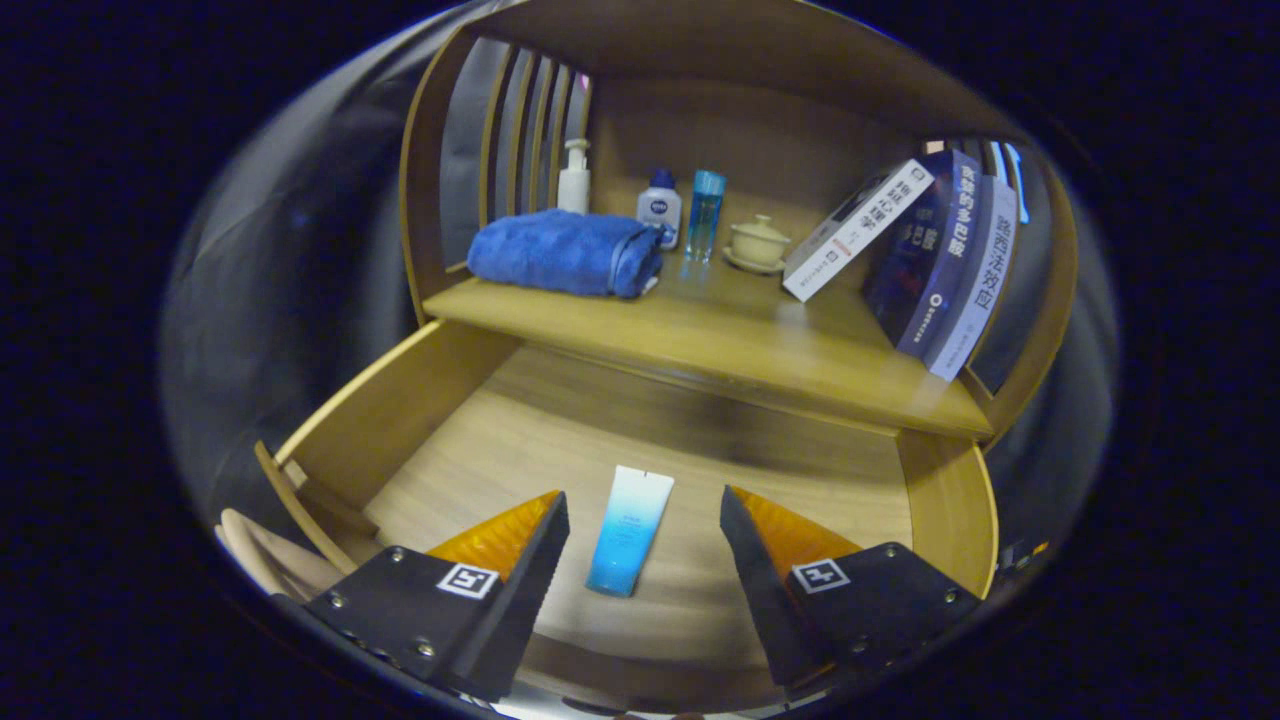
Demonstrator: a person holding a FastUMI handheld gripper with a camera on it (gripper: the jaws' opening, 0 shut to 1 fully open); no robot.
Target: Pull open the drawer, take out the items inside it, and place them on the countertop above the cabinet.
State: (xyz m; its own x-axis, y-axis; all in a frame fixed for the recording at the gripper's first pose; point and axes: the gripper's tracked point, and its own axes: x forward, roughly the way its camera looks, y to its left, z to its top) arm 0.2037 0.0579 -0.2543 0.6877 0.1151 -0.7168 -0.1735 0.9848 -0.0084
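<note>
While angled down over the drawer [440, 430], claw [645, 520] wide apart, 2 fingers [520, 560] flanking the tube [630, 530].

The wooden drawer [430, 400] stands pulled fully open below the countertop [700, 345]. One blue-and-white squeeze tube [630, 531] lies flat on its floor, cap end nearest the camera, between the spread fingers [520, 560] and untouched by either.

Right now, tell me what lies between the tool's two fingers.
In the gripper view, the blue tube lies on the open drawer's wooden floor between the tool's spread fingers, touched by neither. Nothing else sits in that gap.
</note>
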